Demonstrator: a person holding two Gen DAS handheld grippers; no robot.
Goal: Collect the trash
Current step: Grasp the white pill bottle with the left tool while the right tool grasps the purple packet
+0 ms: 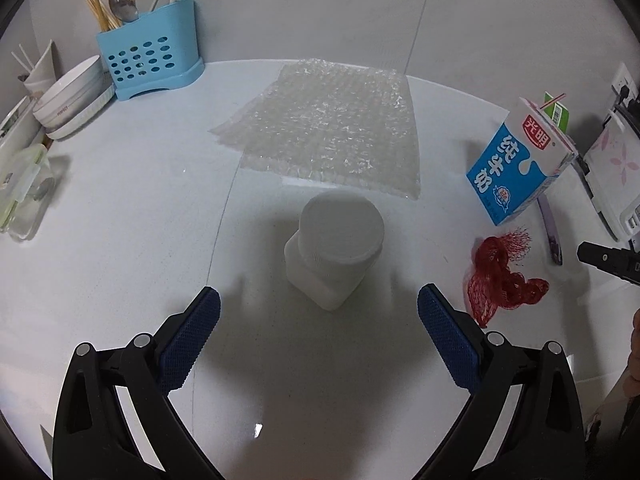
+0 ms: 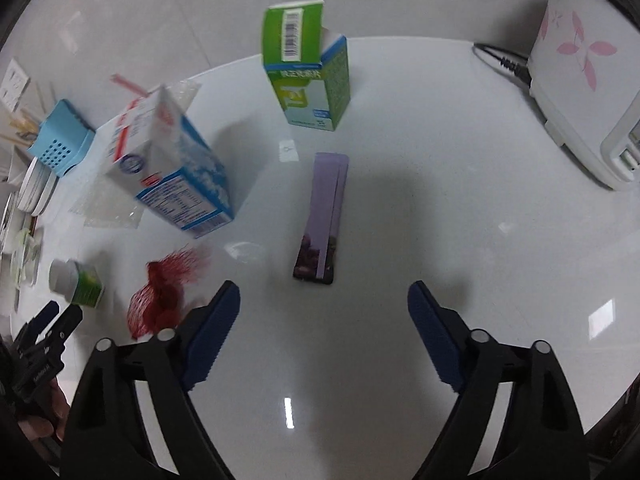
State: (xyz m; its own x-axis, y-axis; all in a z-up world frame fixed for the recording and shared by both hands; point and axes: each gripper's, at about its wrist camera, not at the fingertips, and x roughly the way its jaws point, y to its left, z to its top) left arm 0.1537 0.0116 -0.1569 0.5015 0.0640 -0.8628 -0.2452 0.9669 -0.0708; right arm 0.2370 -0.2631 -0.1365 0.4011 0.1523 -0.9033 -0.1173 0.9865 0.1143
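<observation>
Hovering with jaws apart, left gripper (image 1: 319, 308) over white bottle (image 1: 335, 246), right gripper (image 2: 324, 304) over purple packet (image 2: 323, 220). Nothing clamped yet; probably needing lowering, then squeezing

White counter (image 1: 120, 208): bubble wrap (image 1: 328, 128), bottle (image 1: 334, 248), milk carton (image 1: 520, 160), red net (image 1: 500, 276).

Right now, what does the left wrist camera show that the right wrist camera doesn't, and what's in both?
Only the left wrist view shows the full bubble wrap sheet laid out flat and the spoon in the holder.

Only the right wrist view shows the green carton standing upright and the white appliance with pink flowers nearly whole.

Both show the blue milk carton, red mesh net, purple packet, white bottle and blue utensil holder.
</observation>
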